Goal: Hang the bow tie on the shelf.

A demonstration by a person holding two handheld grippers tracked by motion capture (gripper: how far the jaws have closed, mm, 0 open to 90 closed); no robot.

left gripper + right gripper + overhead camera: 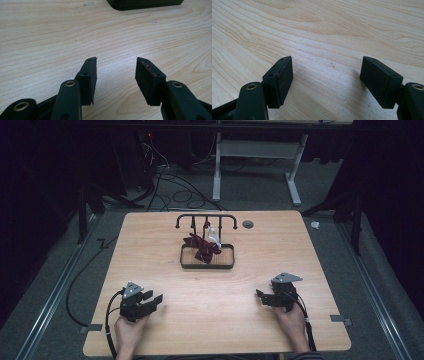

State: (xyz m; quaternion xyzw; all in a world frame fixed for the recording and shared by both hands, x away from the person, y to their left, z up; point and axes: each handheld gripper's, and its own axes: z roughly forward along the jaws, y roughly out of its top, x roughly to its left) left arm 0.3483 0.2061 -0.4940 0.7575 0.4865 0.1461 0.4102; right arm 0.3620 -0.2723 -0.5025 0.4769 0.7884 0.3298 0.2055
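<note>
Resting low at the near edge of the table [150, 227], we hold the left gripper [152, 299] and the right gripper [260, 295] with jaws spread apart and empty. The dark red cloth [201, 246] lies bunched in the tray [227, 265] under the black rack [206, 217], well apart from both. Our worry — a pinch that catches just one loose fold lets the rest drag, tipping the pale bottle [214, 236] beside it or snagging a rack hook.

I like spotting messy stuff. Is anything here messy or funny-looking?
Yes: a dark red cloth lies crumpled in the tray, draped partly against the rack. The left gripper has red marks on one pad.
</note>
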